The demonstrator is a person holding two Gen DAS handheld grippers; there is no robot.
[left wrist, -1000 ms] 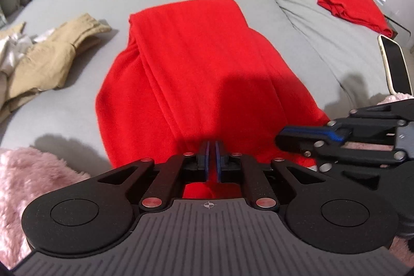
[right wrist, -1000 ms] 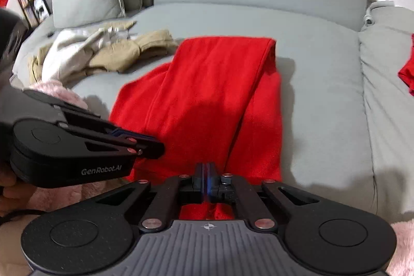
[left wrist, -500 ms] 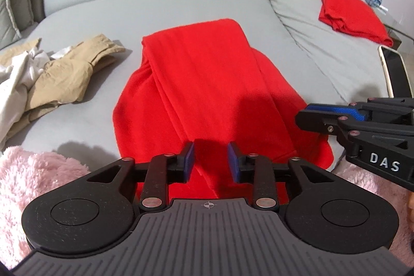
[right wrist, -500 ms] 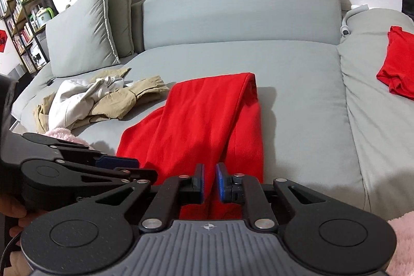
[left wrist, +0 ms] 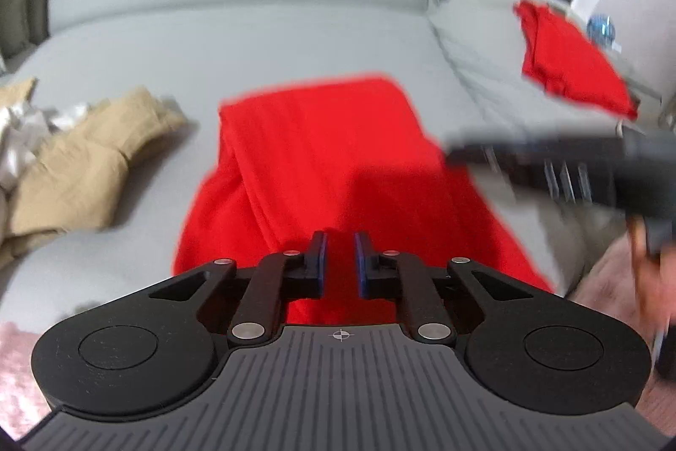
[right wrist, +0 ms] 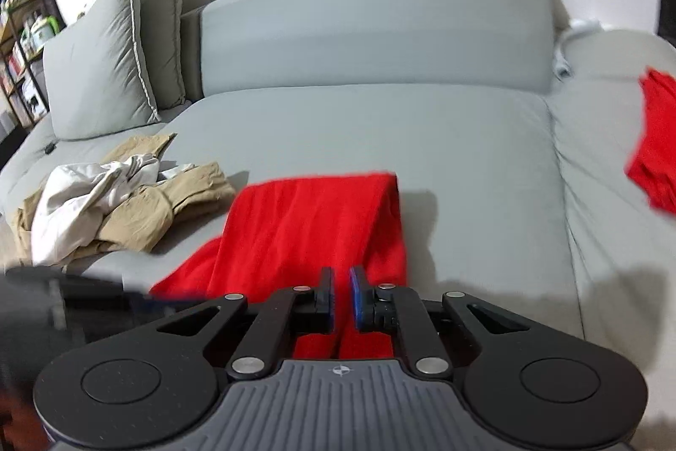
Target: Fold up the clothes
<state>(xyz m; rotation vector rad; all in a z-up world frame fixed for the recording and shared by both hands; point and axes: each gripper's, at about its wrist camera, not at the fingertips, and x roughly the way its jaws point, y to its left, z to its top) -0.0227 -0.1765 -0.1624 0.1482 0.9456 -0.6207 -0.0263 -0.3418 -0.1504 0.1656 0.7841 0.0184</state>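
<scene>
A red garment (left wrist: 329, 155) lies folded lengthwise on the grey sofa seat (left wrist: 253, 41), its near end just under both grippers. My left gripper (left wrist: 340, 239) hovers over that near end, its jaws closing, with a small gap and nothing between the pads. In the right wrist view the same garment (right wrist: 304, 222) runs away from my right gripper (right wrist: 341, 273), whose jaws are closing too, a narrow slit left and no cloth in it. The right gripper (left wrist: 549, 159) shows as a dark blur at the right of the left wrist view.
A second red garment (left wrist: 566, 58) lies on the sofa's right section. Tan trousers (right wrist: 160, 210) and a white garment (right wrist: 84, 201) are heaped at the left. Grey cushions (right wrist: 105, 53) lean at the back left. Pink fluffy fabric (left wrist: 17, 366) borders the near edge.
Both grippers have let go of the red garment's near edge and drawn back from it. The left jaws opened wide, then narrowed. The right gripper moved up and back in the left view.
</scene>
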